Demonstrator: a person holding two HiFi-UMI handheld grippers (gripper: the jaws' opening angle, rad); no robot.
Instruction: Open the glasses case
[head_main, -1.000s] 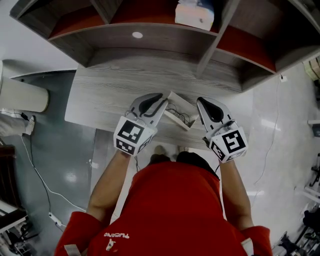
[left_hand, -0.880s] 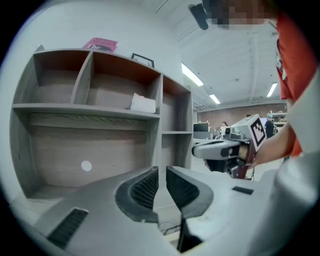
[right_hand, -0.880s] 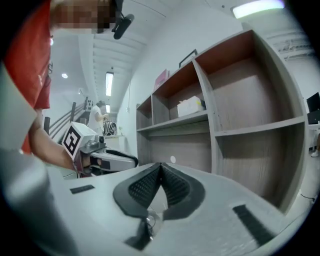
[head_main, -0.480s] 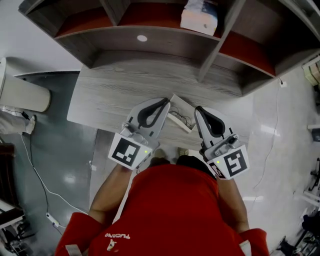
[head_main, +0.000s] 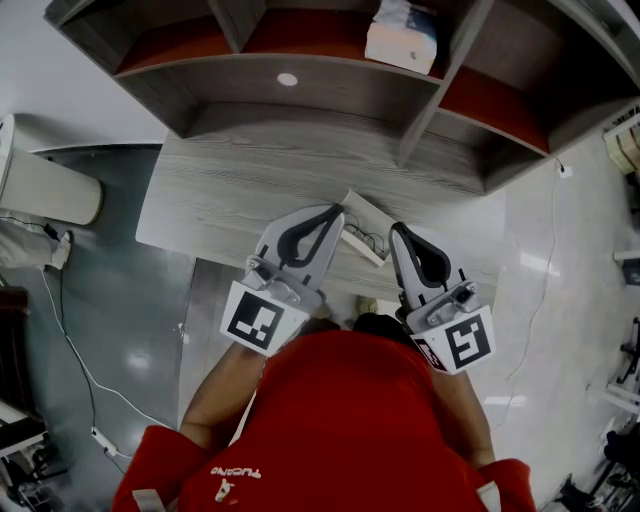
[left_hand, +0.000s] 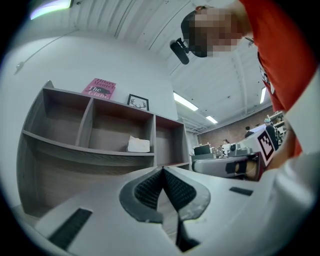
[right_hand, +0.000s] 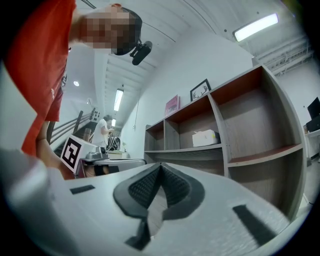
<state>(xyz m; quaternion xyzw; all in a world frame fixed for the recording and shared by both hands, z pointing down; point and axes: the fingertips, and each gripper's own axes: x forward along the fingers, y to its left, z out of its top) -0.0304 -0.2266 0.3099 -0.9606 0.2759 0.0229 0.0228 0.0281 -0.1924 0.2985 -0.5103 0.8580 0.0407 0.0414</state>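
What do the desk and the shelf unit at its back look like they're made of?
Desk: grey wood or wood-look laminate with a matt finish; long streaky grain lines show, with no glare. Shelf unit: the same grey grained board, with red-brown inner panels. Whether it is solid wood or veneer can't be told.

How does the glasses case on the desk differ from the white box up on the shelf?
The glasses case lies on the desk near its front edge; the white box sits up in a shelf compartment. The glasses case is shallow and open, with something dark inside; the white box is blockier, and no opening shows. Both are white and oblong.
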